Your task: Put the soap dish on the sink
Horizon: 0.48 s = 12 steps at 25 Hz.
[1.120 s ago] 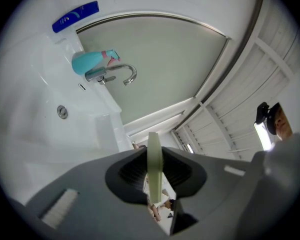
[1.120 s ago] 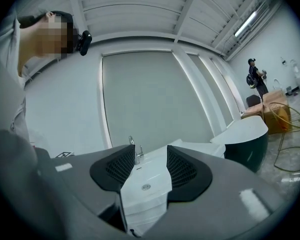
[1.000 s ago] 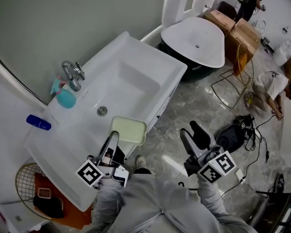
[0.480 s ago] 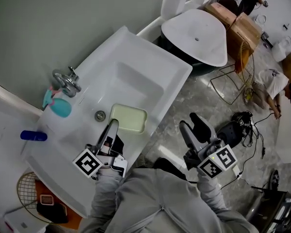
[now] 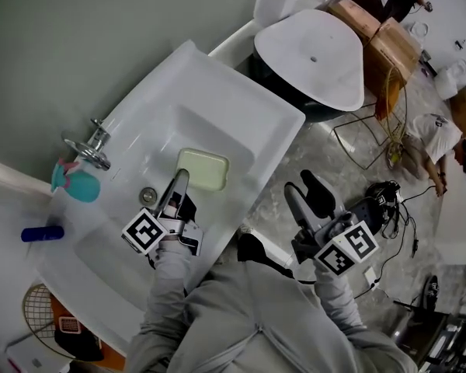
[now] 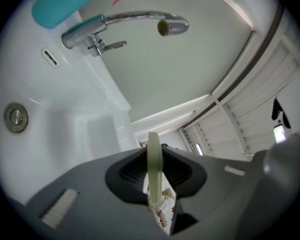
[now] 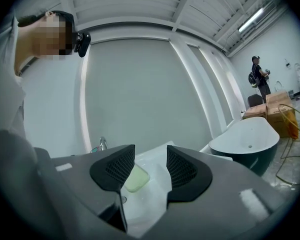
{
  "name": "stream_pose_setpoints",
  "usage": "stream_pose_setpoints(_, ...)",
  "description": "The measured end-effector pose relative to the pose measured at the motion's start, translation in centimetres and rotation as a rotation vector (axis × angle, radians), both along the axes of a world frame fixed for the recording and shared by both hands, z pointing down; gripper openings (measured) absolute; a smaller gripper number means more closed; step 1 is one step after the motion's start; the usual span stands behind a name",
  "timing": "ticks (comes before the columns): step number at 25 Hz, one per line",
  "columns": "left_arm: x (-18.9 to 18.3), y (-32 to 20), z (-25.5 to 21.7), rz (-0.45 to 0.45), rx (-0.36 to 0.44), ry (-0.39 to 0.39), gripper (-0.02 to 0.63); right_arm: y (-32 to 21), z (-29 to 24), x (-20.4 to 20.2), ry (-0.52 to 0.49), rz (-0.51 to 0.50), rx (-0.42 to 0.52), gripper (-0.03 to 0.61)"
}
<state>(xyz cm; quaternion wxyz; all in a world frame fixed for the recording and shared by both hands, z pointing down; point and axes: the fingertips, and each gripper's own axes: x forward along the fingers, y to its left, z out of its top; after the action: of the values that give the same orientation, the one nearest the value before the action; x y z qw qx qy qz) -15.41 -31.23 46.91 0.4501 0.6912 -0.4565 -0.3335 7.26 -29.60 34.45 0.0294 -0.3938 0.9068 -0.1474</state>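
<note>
The pale green soap dish (image 5: 203, 169) hangs over the basin of the white sink (image 5: 241, 107), near its front right side. My left gripper (image 5: 182, 179) is shut on the dish's near edge. In the left gripper view the dish (image 6: 153, 141) stands edge-on between the pads of the left gripper (image 6: 155, 160), with the faucet (image 6: 125, 24) and drain (image 6: 16, 118) ahead. My right gripper (image 5: 301, 186) is open and holds nothing, out over the floor to the right of the sink. In its own view the right gripper (image 7: 150, 164) frames the dish (image 7: 136, 178) at a distance.
A chrome faucet (image 5: 89, 150), a teal bottle (image 5: 76, 185) and a blue bottle (image 5: 41, 233) sit along the sink's back left. The drain (image 5: 147, 195) lies left of the dish. A bathtub (image 5: 311, 53), cardboard boxes (image 5: 380, 45), a crouching person (image 5: 435, 134) and cables (image 5: 388, 200) lie to the right.
My left gripper has carried the soap dish from the sink's front rim inward over the basin. The right gripper has shifted along with it, still open.
</note>
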Motion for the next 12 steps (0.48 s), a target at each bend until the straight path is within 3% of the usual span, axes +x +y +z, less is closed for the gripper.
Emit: stream_pose_setpoints(12,1.6,-11.0,6.3,-0.025,-0.136,-0.014,0.129,-7.7,1.2,2.2,0.020,-0.021,-0.034,0.187)
